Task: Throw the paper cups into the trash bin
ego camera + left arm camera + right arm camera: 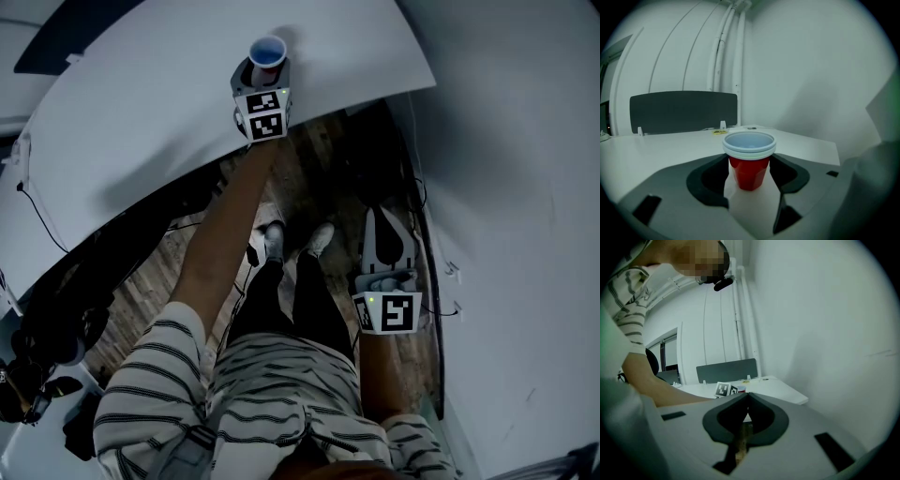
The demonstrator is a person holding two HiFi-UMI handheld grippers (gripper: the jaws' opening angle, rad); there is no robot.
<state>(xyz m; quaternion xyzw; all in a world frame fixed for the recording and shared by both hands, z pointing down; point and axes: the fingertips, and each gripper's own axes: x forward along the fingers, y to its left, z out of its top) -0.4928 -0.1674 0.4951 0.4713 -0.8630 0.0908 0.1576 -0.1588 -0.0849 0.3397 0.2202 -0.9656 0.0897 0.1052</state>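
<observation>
One cup [748,169] upright on worktop [665,147], standing between the jaws of the left hand-held gripper [265,69]. Jaws spread, flanking the wall, no squeeze evident. Rim looks doubled, maybe two nested. Likely light, thin-walled, crushable: take gently mid-wall, under the rim. Right hand-held gripper [746,397] clenched, empty.

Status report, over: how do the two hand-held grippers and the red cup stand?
Left hand-held gripper open, red paper cup upright on table between its jaws, ungripped. Right hand-held gripper shut, empty. No trash bin in view; nothing blocking.
</observation>
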